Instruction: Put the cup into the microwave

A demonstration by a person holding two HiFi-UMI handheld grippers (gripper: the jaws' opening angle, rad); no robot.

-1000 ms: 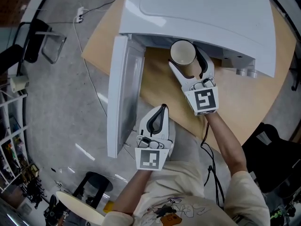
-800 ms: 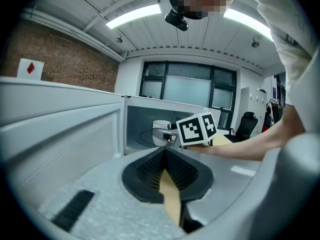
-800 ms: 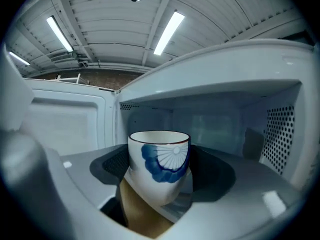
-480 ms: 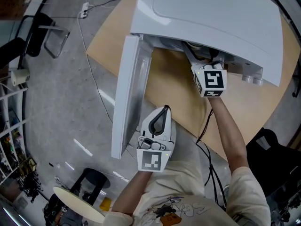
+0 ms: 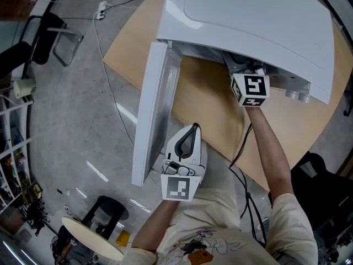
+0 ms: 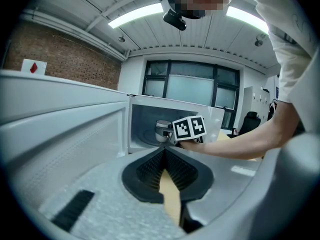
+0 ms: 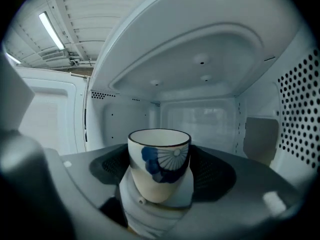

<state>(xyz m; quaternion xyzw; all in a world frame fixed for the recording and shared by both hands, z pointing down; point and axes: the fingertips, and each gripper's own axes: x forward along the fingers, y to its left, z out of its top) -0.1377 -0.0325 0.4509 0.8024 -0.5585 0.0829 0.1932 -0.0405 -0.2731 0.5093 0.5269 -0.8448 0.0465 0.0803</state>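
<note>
The white cup [image 7: 160, 176] with a blue flower print stands upright between the jaws of my right gripper [image 7: 160, 159], which is shut on it. Cup and jaws are inside the cavity of the white microwave [image 5: 253, 21]. In the head view only the right gripper's marker cube [image 5: 251, 90] shows below the microwave's top, and the cup is hidden. The left gripper view shows the cup [image 6: 162, 130] in the cavity beside that cube. The microwave door [image 5: 151, 109] hangs wide open to the left. My left gripper [image 5: 191, 128] is shut and empty, near the door's lower edge.
The microwave stands on a wooden table [image 5: 204, 104]. A white cable [image 5: 107, 87] runs over the grey floor at the left. A black chair [image 5: 322, 186] is at the lower right, a black stool [image 5: 105, 214] at the bottom, and shelves stand at the left edge.
My right gripper has carried the cup from just outside the opening into the microwave cavity, so the head view no longer shows the cup. The left gripper has stayed put.
</note>
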